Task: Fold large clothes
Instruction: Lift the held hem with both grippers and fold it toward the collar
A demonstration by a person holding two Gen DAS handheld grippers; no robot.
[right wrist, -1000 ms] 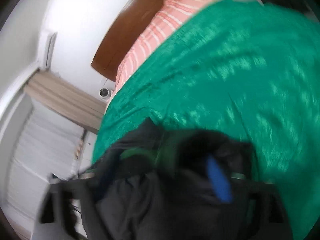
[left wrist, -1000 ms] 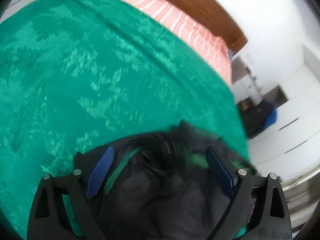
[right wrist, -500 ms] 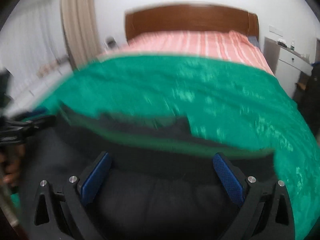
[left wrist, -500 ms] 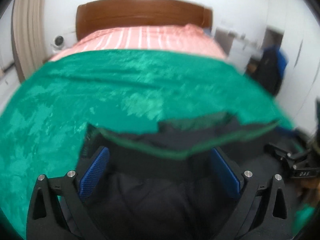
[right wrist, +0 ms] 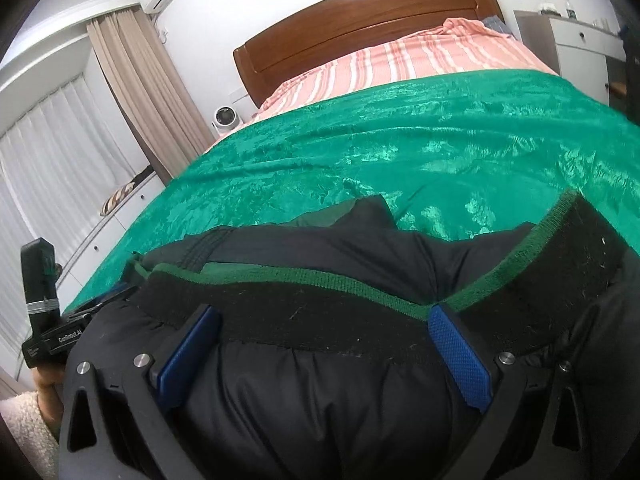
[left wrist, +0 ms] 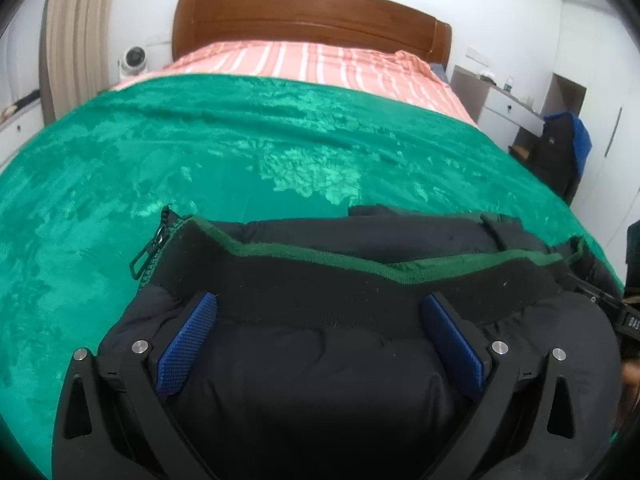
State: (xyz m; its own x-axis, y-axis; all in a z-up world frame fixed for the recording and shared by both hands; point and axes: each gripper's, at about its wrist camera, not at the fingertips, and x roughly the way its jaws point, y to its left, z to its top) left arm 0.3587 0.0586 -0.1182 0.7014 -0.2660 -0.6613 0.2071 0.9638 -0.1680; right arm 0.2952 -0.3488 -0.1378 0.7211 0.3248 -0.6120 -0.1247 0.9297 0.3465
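Observation:
A black puffy jacket (left wrist: 320,380) with a green-edged collar band lies bunched on the green bedspread (left wrist: 200,152) at the near end of the bed. Its zipper pull (left wrist: 146,254) hangs at the collar's left end. My left gripper (left wrist: 320,304) stands wide open over the jacket's left half, blue pads on either side of the padding below the collar. My right gripper (right wrist: 324,314) is open just as wide over the same jacket (right wrist: 320,400), its right fingertip at the green trim (right wrist: 360,286). The padding fills both gaps. No pad visibly pinches cloth.
The bed has a wooden headboard (left wrist: 312,12) and a pink striped sheet (left wrist: 320,60) beyond the bedspread. A white dresser (left wrist: 508,104) and a dark chair with clothes (left wrist: 560,152) stand to the right. Curtains (right wrist: 132,92) and a low cabinet run along the left. A hand (right wrist: 44,384) shows at the left edge.
Both views have rolled from tilted to upright, and both grippers have come down toward the bed. The jacket, bunched in the jaws before, now lies spread along the bedspread with its collar stretched out.

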